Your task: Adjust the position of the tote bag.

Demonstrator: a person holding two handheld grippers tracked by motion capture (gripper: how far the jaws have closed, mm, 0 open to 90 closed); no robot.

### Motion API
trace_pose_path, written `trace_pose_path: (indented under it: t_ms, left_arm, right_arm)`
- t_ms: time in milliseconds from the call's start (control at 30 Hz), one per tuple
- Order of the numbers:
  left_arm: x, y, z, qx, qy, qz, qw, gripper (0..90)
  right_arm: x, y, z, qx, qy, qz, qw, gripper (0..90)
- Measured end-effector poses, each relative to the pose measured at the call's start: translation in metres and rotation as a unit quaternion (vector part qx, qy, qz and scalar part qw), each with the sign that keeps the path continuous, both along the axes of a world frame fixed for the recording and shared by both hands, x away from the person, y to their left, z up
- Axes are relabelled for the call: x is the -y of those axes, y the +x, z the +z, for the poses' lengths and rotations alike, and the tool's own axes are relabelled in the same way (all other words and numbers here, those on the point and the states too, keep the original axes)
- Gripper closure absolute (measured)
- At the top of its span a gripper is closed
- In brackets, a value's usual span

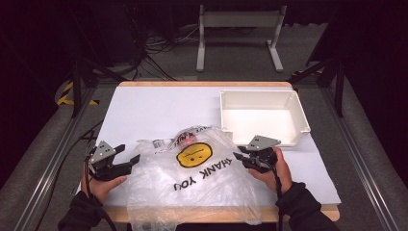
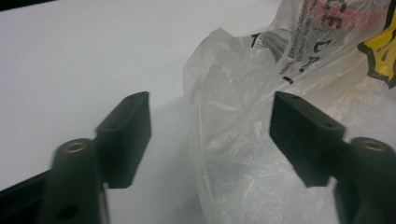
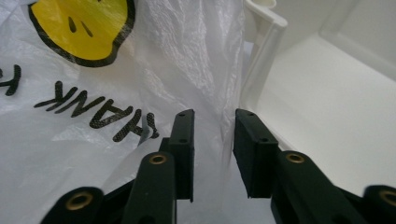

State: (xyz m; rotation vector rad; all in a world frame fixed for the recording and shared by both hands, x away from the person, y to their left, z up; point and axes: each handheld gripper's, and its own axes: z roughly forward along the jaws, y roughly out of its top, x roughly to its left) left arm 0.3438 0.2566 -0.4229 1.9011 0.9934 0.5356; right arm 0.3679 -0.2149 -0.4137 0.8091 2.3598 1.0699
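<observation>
From above, the plastic bag [image 1: 192, 180] lies on the near half of the table [image 1: 144, 106], its front edge hanging over, with a white bin [image 1: 262, 118] just behind its right side. The left gripper [image 2: 210, 135] stands spread wide, the bag's left edge between its jaws, untouched (as far as its own view tells). The right gripper [image 3: 213, 154] is narrowly open around the bag's right edge, beside the bin's wall.

White bin [image 1: 260, 115] blocks far right; table [image 1: 154, 108] far left free.
</observation>
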Motion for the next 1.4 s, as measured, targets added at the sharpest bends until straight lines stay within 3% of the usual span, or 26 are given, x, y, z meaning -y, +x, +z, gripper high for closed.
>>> trace_pose_path:
  t_ms: [133, 200, 267, 333, 467, 533, 567, 633, 667, 700, 800, 1000, 1067, 1133, 1167, 1200, 1267, 1300, 1400]
  left_arm:
    - [0.001, -0.005, 0.006, 0.02, -0.004, -0.004, 0.9998, 14.9]
    - [0.003, -0.007, 0.012, 0.029, 0.008, -0.002, 0.9996, 12.2]
    - [0.004, -0.008, 0.014, 0.032, 0.01, -0.002, 0.9994, 10.6]
    - [0.004, -0.011, 0.018, 0.039, 0.01, -0.003, 0.9992, 9.5]
    - [0.003, -0.018, 0.028, 0.052, 0.0, -0.009, 0.9986, 9.3]
    - [0.004, -0.03, 0.039, 0.065, -0.01, -0.028, 0.9975, 9.4]
    - [0.004, -0.03, 0.039, 0.065, -0.01, -0.028, 0.9975, 9.5]
    - [0.014, -0.045, 0.043, 0.064, -0.01, -0.066, 0.9957, 9.8]
    - [0.014, -0.045, 0.043, 0.064, -0.01, -0.066, 0.9957, 10.5]
    - [0.021, -0.052, 0.039, 0.049, -0.003, -0.091, 0.9947, 11.0]
    - [0.032, -0.061, 0.03, 0.039, 0.01, -0.11, 0.9931, 12.0]
    - [0.056, -0.074, 0.006, 0.007, 0.034, -0.168, 0.9852, 13.7]
    - [0.059, -0.071, -0.003, -0.006, 0.044, -0.183, 0.9821, 13.8]
    - [0.062, -0.065, -0.015, -0.026, 0.062, -0.19, 0.9795, 13.8]
    - [0.062, -0.065, -0.015, -0.026, 0.062, -0.19, 0.9795, 13.7]
    - [0.063, -0.063, -0.02, -0.035, 0.069, -0.191, 0.9785, 13.4]
    - [0.063, -0.061, -0.024, -0.04, 0.077, -0.188, 0.9783, 13.0]
    - [0.064, -0.058, -0.03, -0.047, 0.093, -0.183, 0.9775, 12.8]
    - [0.061, -0.053, -0.035, -0.053, 0.1, -0.178, 0.9774, 14.9]
  right_arm:
    - [-0.002, -0.005, 0.008, 0.021, 0.002, -0.001, 0.9998, 53.5]
    - [-0.001, -0.007, 0.012, 0.048, -0.012, -0.011, 0.9987, 51.0]
    - [0.0, -0.008, 0.014, 0.056, -0.014, -0.016, 0.9982, 50.1]
    - [0.007, -0.01, 0.02, 0.063, 0.011, -0.015, 0.9978, 47.5]
    - [0.01, -0.014, 0.024, 0.068, 0.02, -0.005, 0.9975, 46.9]
    - [0.01, -0.023, 0.028, 0.073, 0.023, 0.011, 0.997, 48.2]
    - [0.01, -0.023, 0.028, 0.073, 0.023, 0.011, 0.997, 48.2]
    - [0.008, -0.031, 0.03, 0.069, 0.029, 0.032, 0.9967, 50.1]
    - [0.008, -0.031, 0.03, 0.069, 0.029, 0.032, 0.9967, 50.1]
    - [0.005, -0.038, 0.029, 0.063, 0.03, 0.054, 0.9961, 51.8]
    - [0.002, -0.043, 0.027, 0.061, 0.027, 0.063, 0.9958, 52.0]
    - [-0.01, -0.05, 0.013, 0.025, 0.016, 0.13, 0.991, 48.7]
    - [-0.012, -0.05, 0.011, 0.019, 0.017, 0.135, 0.9905, 47.8]
    - [-0.017, -0.046, 0.0, -0.011, 0.007, 0.158, 0.9874, 42.4]
    - [-0.017, -0.046, 0.0, -0.011, 0.007, 0.158, 0.9874, 42.4]
    - [-0.02, -0.045, -0.008, -0.024, -0.009, 0.175, 0.9842, 38.7]
    - [-0.021, -0.045, -0.01, -0.025, -0.013, 0.18, 0.9833, 36.5]
    - [-0.022, -0.044, -0.016, -0.036, -0.01, 0.196, 0.9798, 34.0]
    - [-0.023, -0.043, -0.019, -0.039, -0.019, 0.21, 0.9767, 30.7]
